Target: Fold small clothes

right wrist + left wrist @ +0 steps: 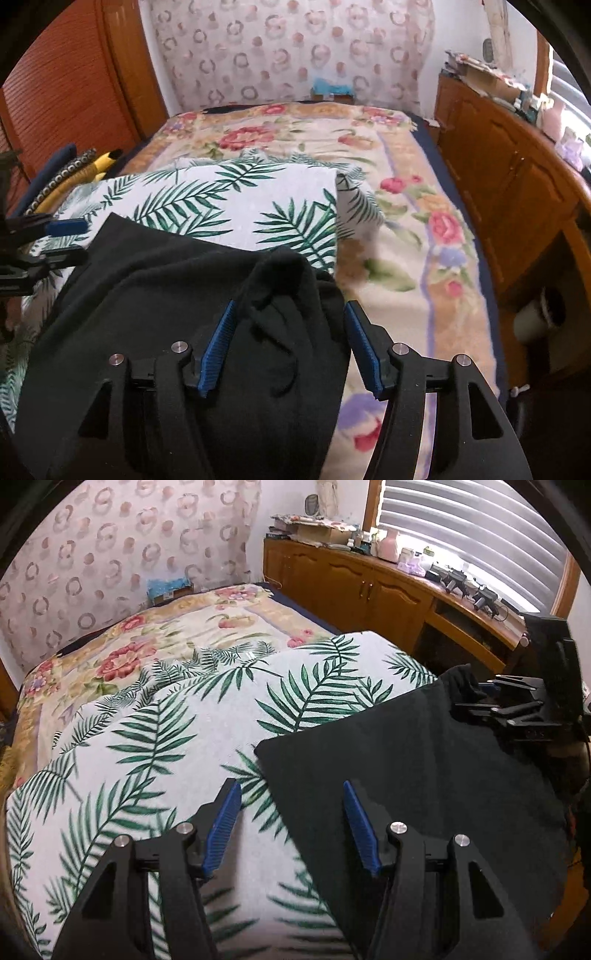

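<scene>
A black garment lies flat on a palm-leaf cloth spread over the bed. My left gripper is open above the garment's left front corner, one finger over the cloth, one over the garment. My right gripper is open over the garment's bunched right end, whose cord hangs between the fingers. The garment fills the lower left of the right wrist view. The right gripper also shows in the left wrist view at the garment's far right corner. The left gripper shows at the left edge of the right wrist view.
The bed carries a floral blanket under the palm-leaf cloth. A wooden cabinet with clutter on top runs along the right side, below a blinded window. A slatted wooden door and yellow and dark items stand left of the bed.
</scene>
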The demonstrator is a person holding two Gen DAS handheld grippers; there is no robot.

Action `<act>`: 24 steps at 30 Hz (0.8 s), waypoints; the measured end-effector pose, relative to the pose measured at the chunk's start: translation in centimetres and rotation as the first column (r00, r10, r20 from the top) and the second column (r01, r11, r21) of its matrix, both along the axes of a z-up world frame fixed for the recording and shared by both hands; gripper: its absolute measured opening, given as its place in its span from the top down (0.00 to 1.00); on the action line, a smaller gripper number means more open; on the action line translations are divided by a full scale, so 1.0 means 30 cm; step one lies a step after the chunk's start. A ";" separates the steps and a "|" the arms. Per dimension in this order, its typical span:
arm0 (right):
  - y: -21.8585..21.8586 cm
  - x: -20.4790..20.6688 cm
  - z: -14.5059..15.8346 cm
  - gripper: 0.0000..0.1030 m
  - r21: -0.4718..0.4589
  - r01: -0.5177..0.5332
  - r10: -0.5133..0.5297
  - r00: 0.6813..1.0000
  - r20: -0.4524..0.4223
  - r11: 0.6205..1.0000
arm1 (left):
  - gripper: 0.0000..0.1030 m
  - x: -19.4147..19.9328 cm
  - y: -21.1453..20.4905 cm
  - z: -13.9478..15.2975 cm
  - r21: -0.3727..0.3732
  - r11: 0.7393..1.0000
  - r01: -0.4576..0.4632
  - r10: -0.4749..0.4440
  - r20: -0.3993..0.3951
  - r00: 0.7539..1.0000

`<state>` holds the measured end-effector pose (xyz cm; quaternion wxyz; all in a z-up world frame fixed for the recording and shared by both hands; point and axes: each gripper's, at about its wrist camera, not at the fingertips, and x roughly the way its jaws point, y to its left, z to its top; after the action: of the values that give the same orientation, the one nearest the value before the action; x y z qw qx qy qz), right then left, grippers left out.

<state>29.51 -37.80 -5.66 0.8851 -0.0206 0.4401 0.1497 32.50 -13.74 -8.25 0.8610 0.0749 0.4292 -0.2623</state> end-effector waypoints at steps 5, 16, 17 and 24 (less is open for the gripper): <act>0.024 -0.014 0.003 0.49 -0.036 -0.043 0.044 0.998 0.042 0.998 | 0.45 0.020 -0.022 -0.021 0.006 1.000 0.011 -0.011 0.000 1.000; 0.046 -0.038 0.012 0.87 -0.051 -0.109 0.112 0.991 0.077 0.993 | 0.67 0.023 -0.044 -0.016 -0.032 0.998 0.045 -0.045 0.009 0.999; 0.044 -0.037 0.012 0.88 -0.046 -0.113 0.116 0.990 0.079 0.993 | 0.71 0.025 -0.042 -0.014 -0.034 0.999 0.041 -0.041 0.011 0.999; 0.027 -0.089 0.066 0.94 -0.010 -0.114 0.114 0.978 0.173 0.993 | 0.97 -0.032 -0.038 0.062 -0.059 0.996 0.068 -0.063 0.070 0.996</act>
<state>26.83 -36.99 -3.68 0.9101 -0.0587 0.3595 0.1978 31.54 -14.88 -6.38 0.8679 0.0715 0.3890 -0.3006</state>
